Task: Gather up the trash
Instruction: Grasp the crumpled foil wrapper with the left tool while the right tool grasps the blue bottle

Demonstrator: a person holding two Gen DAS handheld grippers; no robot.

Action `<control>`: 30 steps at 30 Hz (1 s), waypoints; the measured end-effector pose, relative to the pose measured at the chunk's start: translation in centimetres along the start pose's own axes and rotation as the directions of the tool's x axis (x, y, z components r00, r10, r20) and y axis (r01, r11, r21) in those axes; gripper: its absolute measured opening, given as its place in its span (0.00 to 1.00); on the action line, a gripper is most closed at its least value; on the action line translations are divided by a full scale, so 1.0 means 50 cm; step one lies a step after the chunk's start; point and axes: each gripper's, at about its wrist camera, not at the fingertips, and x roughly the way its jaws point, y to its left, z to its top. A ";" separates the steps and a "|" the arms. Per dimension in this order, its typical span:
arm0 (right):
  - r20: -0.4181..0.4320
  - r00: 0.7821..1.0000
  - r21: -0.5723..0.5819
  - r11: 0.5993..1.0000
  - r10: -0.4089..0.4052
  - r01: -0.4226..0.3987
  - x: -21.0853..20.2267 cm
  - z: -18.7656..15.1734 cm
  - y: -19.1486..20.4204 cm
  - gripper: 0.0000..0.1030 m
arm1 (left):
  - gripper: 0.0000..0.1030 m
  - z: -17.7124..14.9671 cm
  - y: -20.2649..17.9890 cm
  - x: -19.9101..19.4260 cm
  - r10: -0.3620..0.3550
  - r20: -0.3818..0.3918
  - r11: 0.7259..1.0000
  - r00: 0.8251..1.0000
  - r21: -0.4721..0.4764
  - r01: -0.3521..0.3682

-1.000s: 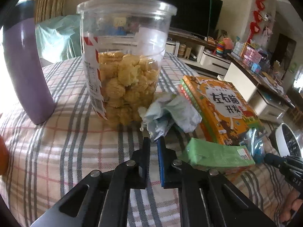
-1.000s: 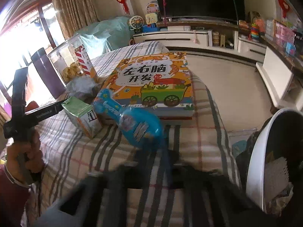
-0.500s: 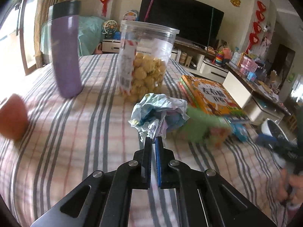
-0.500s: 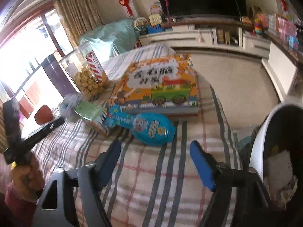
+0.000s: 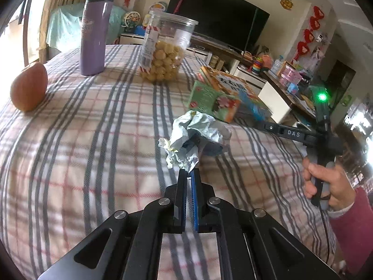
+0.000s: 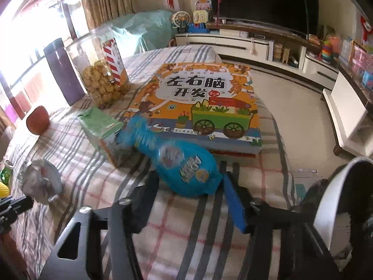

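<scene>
My left gripper [image 5: 188, 175] is shut on a crumpled silvery wrapper [image 5: 193, 140] and holds it above the plaid tablecloth [image 5: 93, 140]. The same wrapper [image 6: 40, 179] shows at the lower left of the right wrist view. A blue snack bag [image 6: 184, 165] lies against the picture book [image 6: 205, 102] and a green carton [image 6: 102, 126]. Its fat end sits between the fingers of my right gripper [image 6: 188, 179]. Those jaws are closing, and both pads touch the bag's sides. A hand [image 5: 326, 182] in a red sleeve holds the right gripper.
A white bin [image 6: 338, 198] with trash inside stands off the table's right edge. A clear jar of snacks [image 5: 165, 49], a purple tumbler [image 5: 95, 30] and an orange-red fruit [image 5: 29, 86] stand further back on the table. A TV cabinet lines the far wall.
My left gripper pulled back from the jar with the wrapper in it. The right jaws opened wide, then came in round the blue bag, which has turned end-on.
</scene>
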 end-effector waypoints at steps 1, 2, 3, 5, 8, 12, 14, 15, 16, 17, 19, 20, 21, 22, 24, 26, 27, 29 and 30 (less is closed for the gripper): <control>-0.003 1.000 0.006 1.000 0.011 -0.010 -0.009 -0.006 0.000 0.13 | 0.02 -0.003 -0.003 -0.003 -0.005 0.000 1.000 1.000 -0.002 0.005; -0.008 1.000 0.015 1.000 0.017 -0.017 -0.017 -0.014 -0.001 0.03 | 0.02 -0.005 -0.008 -0.006 -0.009 0.000 1.000 1.000 -0.002 0.009; -0.005 1.000 0.026 1.000 0.017 -0.017 -0.032 -0.025 -0.004 0.01 | 0.02 -0.007 -0.016 -0.011 -0.015 0.000 1.000 1.000 0.002 0.015; -0.001 1.000 0.031 0.999 0.022 -0.022 -0.053 -0.044 -0.007 0.01 | 0.02 -0.017 -0.031 -0.015 -0.024 0.003 1.000 1.000 0.007 0.024; -0.001 0.998 0.053 0.996 0.066 -0.066 -0.078 -0.064 -0.013 0.07 | 0.02 -0.028 -0.047 -0.022 -0.043 0.003 0.999 0.999 0.012 0.043; 0.035 0.997 0.073 0.995 0.066 -0.068 -0.088 -0.048 -0.021 0.60 | 0.02 -0.047 -0.053 -0.033 -0.051 -0.004 0.999 0.999 0.003 0.051; 0.070 0.995 0.070 0.995 0.066 -0.071 -0.082 -0.031 -0.019 0.63 | 0.02 -0.054 -0.056 -0.036 -0.050 -0.008 0.999 0.999 -0.001 0.050; 0.070 0.995 0.062 0.996 0.065 -0.069 -0.073 -0.023 -0.015 0.63 | 0.02 -0.058 -0.055 -0.037 -0.048 -0.012 0.999 0.999 -0.004 0.048; 0.059 0.995 0.056 0.995 0.079 -0.082 -0.058 -0.014 -0.011 0.63 | 0.02 -0.061 -0.055 -0.038 -0.047 -0.015 0.999 0.999 -0.007 0.047; 0.051 0.994 0.056 0.994 0.092 -0.095 -0.048 -0.008 -0.011 0.63 | 0.02 -0.063 -0.054 -0.038 -0.046 -0.019 0.999 0.999 -0.014 0.046; 0.032 0.995 0.045 0.995 0.093 -0.094 -0.019 0.004 -0.005 0.63 | 0.02 -0.064 -0.053 -0.040 -0.047 -0.021 0.999 0.999 -0.022 0.046; 0.023 0.996 0.038 0.996 0.083 -0.084 -0.003 0.009 -0.001 0.63 | 0.02 -0.064 -0.055 -0.041 -0.045 -0.021 0.999 0.999 -0.023 0.045; 0.015 0.996 0.038 0.996 0.085 -0.086 0.010 0.013 0.000 0.63 | 0.02 -0.064 -0.055 -0.043 -0.044 -0.020 0.999 0.999 -0.023 0.043; 0.009 0.996 0.041 0.995 0.091 -0.091 0.018 0.015 -0.002 0.63 | 0.02 -0.063 -0.057 -0.043 -0.043 -0.020 0.999 0.999 -0.023 0.043; -0.002 0.996 0.047 0.995 0.090 -0.090 0.036 0.021 -0.003 0.62 | 0.02 -0.063 -0.058 -0.042 -0.044 -0.021 0.999 0.999 -0.027 0.044; -0.004 0.996 0.049 0.995 0.092 -0.092 0.040 0.025 0.000 0.56 | 0.02 -0.062 -0.060 -0.039 -0.044 -0.023 0.999 0.999 -0.028 0.044; 0.000 0.996 0.049 0.994 0.093 -0.093 0.039 0.027 0.001 0.41 | 0.02 -0.062 -0.061 -0.038 -0.045 -0.024 0.999 0.999 -0.028 0.045; -0.011 0.995 0.041 0.994 0.097 -0.097 0.036 0.023 0.006 0.24 | 0.02 -0.060 -0.062 -0.031 -0.048 -0.026 0.999 0.999 -0.027 0.047; -0.011 0.995 0.038 0.994 0.098 -0.098 0.032 0.020 0.007 0.21 | 0.02 -0.060 -0.066 -0.029 -0.049 -0.027 0.999 0.998 -0.024 0.048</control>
